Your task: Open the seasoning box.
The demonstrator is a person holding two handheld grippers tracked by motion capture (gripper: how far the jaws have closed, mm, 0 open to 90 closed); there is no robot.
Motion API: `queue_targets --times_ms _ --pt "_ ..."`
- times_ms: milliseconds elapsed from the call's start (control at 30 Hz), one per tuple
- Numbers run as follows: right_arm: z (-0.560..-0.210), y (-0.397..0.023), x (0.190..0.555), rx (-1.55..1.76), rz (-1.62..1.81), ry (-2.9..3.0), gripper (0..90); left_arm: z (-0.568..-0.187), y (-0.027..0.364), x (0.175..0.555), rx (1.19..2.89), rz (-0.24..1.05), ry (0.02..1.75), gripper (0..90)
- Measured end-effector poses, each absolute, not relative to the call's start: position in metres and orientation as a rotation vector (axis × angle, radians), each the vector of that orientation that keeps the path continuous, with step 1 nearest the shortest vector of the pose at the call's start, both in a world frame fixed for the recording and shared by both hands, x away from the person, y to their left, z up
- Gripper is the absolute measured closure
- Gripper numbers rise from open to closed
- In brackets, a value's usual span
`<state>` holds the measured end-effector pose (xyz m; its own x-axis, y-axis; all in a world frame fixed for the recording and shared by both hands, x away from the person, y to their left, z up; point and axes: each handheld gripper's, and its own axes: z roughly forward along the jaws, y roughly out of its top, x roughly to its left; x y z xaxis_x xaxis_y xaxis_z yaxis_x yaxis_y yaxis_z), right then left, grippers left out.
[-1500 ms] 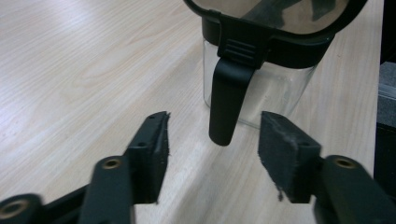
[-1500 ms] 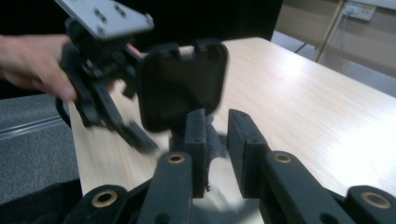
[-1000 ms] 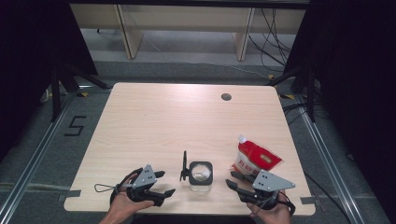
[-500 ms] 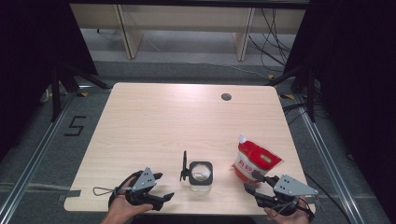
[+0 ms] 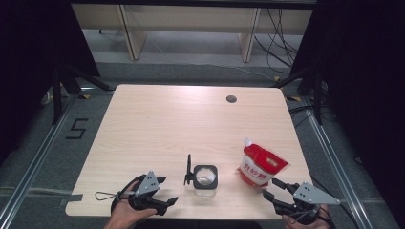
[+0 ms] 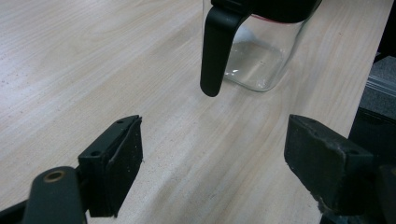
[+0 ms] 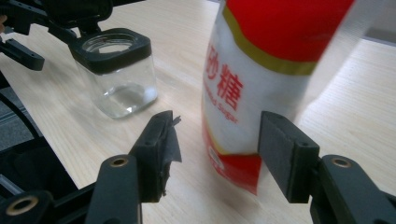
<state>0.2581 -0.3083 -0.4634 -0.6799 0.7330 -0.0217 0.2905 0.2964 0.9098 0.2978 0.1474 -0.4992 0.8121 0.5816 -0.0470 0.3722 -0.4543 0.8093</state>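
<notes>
Red-and-white sugar pouch point(image 7: 261, 84) stood upright just ahead of the right gripper point(image 7: 217, 154), jaws just opened wider, clear of it. Square clear glass jar point(image 6: 254, 56) with black lid stood beyond the left gripper point(image 6: 212, 158), jaws wide, empty.

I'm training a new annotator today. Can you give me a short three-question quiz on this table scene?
1. True or false: the jar has its lid flipped open.
2. What stands nearest the right gripper: A) jar, B) sugar pouch, C) table hole?
3. What is the left gripper holding?

Key: 1 true, the lid stands upright beside the mouth. 2 B. 3 Nothing; its jaws stand open, apart from the jar.
</notes>
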Motion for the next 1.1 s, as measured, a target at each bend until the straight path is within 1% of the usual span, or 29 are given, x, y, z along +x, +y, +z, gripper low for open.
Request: queue_targets --times_ms 133,167,200,267,300,333,367,500,567,600,633,700,733,767,833,867,967,1067,1100 --pt "-0.465 -0.313 0.256 0.956 1.341 2.125 45.5 -0.499 0.148 0.299 2.087 0.312 0.681 19.2" --pt "-0.465 -0.312 0.254 1.022 1.350 2.124 44.5 -0.499 0.148 0.299 2.089 0.311 0.680 19.2" --pt "-0.465 -0.315 0.257 0.971 1.334 2.111 43.6 -0.499 0.148 0.299 2.089 0.311 0.680 19.2" --pt "-0.466 -0.317 0.258 0.969 1.334 2.115 41.3 -0.499 0.148 0.299 2.094 0.317 0.676 19.2" --pt "-0.466 -0.317 0.258 1.000 1.335 2.128 38.8 -0.499 0.148 0.299 2.092 0.319 0.677 19.2" --pt "-0.466 -0.317 0.258 1.000 1.335 2.128 38.8 -0.499 0.148 0.299 2.092 0.319 0.677 19.2" --pt "-0.468 -0.318 0.260 1.011 1.309 2.121 31.4 -0.499 0.148 0.299 2.098 0.310 0.672 19.3" --pt "-0.475 -0.321 0.264 1.049 1.331 2.091 24.0 -0.499 0.147 0.299 2.085 0.305 0.682 19.3" --pt "-0.476 -0.322 0.267 1.072 1.348 2.074 19.2 -0.499 0.148 0.300 2.109 0.307 0.670 19.4" --pt "-0.476 -0.321 0.267 1.082 1.360 2.067 18.2 -0.500 0.147 0.298 2.091 0.281 0.708 19.4" --pt "-0.477 -0.322 0.272 1.020 1.369 2.065 18.7 -0.499 0.147 0.299 2.101 0.281 0.702 19.5" --pt "-0.478 -0.320 0.271 1.079 1.370 2.081 18.1 -0.500 0.146 0.298 2.095 0.284 0.705 19.6" --pt "-0.479 -0.321 0.275 1.018 1.364 2.076 17.6 -0.499 0.147 0.299 2.097 0.283 0.703 19.6" --pt "-0.480 -0.321 0.275 1.032 1.371 2.080 16.0 -0.499 0.147 0.299 2.097 0.281 0.703 19.7" --pt "-0.482 -0.320 0.276 1.036 1.397 2.078 16.2 -0.499 0.147 0.299 2.090 0.279 0.706 19.8" --pt "-0.482 -0.320 0.277 1.034 1.398 2.087 16.2 -0.498 0.148 0.300 2.111 0.311 0.698 19.8" --pt "-0.483 -0.323 0.283 0.992 1.422 2.064 16.1 -0.499 0.148 0.299 2.087 0.284 0.712 19.8" --pt "-0.485 -0.322 0.285 1.027 1.440 2.058 16.1 -0.498 0.149 0.301 2.102 0.324 0.689 20.2" --pt "-0.486 -0.323 0.288 0.980 1.434 2.051 16.2 -0.498 0.149 0.301 2.097 0.324 0.687 20.3"
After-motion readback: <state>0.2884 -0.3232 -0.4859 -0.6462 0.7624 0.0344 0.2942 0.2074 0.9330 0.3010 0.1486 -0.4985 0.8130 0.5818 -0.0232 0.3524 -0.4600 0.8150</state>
